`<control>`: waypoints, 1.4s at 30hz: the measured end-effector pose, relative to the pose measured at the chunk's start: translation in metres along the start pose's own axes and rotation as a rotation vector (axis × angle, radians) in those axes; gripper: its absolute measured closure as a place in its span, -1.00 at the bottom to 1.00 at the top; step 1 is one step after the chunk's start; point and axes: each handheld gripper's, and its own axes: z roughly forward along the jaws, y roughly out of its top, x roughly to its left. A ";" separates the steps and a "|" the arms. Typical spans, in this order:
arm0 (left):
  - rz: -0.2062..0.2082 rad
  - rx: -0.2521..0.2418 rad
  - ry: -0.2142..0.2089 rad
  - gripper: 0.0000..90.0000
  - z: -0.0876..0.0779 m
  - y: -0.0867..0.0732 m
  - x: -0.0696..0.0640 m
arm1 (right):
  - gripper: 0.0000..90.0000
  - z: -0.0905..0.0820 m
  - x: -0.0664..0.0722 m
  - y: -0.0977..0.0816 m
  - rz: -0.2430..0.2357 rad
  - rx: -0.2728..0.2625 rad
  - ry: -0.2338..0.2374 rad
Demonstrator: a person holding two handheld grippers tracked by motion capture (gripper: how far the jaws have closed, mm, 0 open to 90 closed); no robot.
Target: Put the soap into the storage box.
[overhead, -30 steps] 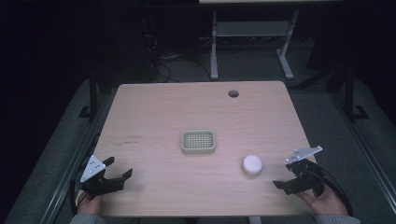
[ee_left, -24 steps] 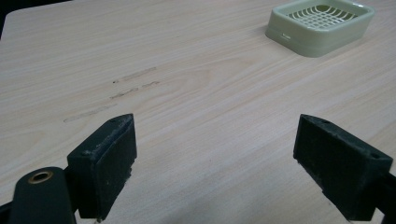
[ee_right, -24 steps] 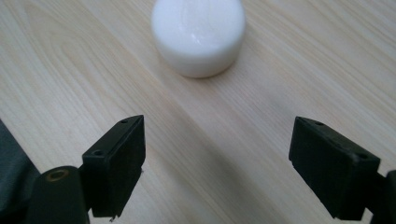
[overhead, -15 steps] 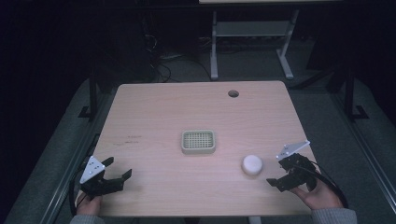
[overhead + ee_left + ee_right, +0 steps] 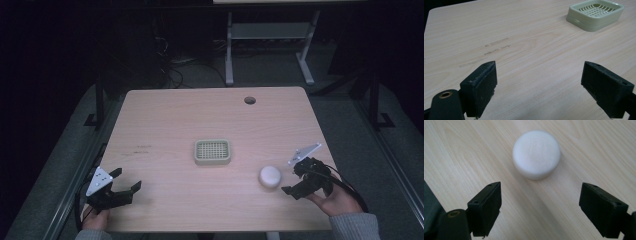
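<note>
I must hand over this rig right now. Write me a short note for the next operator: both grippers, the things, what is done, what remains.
Right gripper: open, empty, aimed at the round white soap-like puck, not yet around it.
Left gripper: open, empty, low over the wooden table near its front left corner.
Pale green slotted plastic dish: mid-table, empty; the puck lies apart from it.
Done: nothing gripped.
Left: probably close on the puck and place it in the dish.

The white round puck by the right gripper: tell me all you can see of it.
The white round puck is a low matte disc with rounded edges, foam or soap by its look, whole and unmarked. It lies flat on the wooden table, right of the green slotted tray. The right gripper is open and apart from it; nothing but the table touches it.
</note>
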 end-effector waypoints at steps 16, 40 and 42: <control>0.003 0.005 0.002 -0.71 0.001 0.000 0.001 | -0.63 0.006 -0.005 0.037 -0.036 0.049 0.010; 0.001 -0.004 0.001 -0.71 0.001 0.001 0.001 | -0.66 0.045 -0.005 0.064 -0.080 0.198 0.038; 0.001 -0.002 0.001 -0.71 0.001 0.001 0.001 | -0.66 0.048 -0.005 0.065 -0.086 0.211 0.037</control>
